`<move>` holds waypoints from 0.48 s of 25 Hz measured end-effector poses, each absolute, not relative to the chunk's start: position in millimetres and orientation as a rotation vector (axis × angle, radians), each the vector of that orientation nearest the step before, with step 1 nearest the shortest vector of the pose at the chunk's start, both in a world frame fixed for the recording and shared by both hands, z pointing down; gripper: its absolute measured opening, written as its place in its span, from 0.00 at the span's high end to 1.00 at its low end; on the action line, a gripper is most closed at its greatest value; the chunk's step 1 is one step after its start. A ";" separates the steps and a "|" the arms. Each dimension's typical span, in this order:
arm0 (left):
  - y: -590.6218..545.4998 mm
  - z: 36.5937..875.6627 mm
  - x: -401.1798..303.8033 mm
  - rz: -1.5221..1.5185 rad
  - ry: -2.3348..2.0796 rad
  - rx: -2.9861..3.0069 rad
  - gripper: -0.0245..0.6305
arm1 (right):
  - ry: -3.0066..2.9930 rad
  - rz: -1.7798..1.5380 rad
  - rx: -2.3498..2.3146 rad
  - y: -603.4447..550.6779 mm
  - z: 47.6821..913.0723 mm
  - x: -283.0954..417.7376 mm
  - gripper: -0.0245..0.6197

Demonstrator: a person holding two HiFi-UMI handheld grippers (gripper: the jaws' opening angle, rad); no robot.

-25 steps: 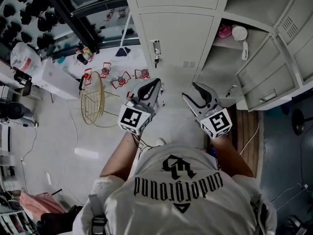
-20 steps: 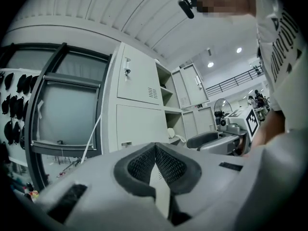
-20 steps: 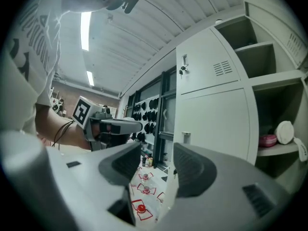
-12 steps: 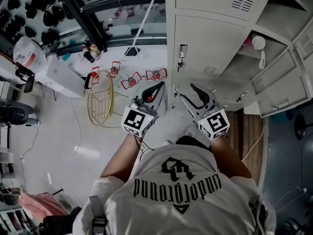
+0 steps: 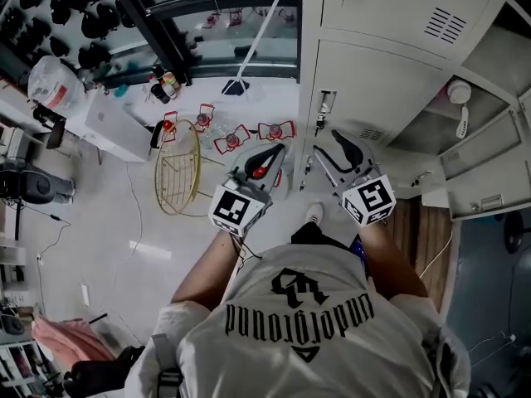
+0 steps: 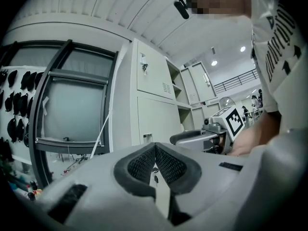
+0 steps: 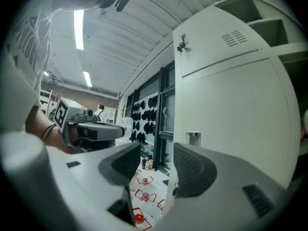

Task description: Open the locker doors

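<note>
Overhead tube lights (image 7: 79, 30) glow white in the right gripper view, and small ceiling spots (image 6: 214, 62) shine in the left one. The light is even but dim. The head view looks greyish, with a pale glint on the floor (image 5: 149, 249). Both gripper views bulge fisheye-round with black corners, and the near fingers (image 6: 139, 165) are out of focus.

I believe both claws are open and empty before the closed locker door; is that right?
Not quite: the left gripper view shows the left claw shut. The right claw is open; both are empty before the closed locker door.
</note>
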State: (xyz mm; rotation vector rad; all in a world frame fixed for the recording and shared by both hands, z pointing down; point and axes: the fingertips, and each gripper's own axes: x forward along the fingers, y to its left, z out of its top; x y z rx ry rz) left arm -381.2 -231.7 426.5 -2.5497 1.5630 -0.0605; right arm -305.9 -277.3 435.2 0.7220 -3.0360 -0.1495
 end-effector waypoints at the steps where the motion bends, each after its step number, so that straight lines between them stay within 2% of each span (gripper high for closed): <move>1: -237.7 425.5 -382.5 -0.062 1.564 -2.547 0.95 | -3.035 -0.132 0.728 -285.6 435.9 -308.1 0.62; 12: -297.6 429.3 -395.7 -0.048 1.575 -2.568 0.95 | -3.009 -0.049 0.719 -349.1 447.8 -339.5 0.62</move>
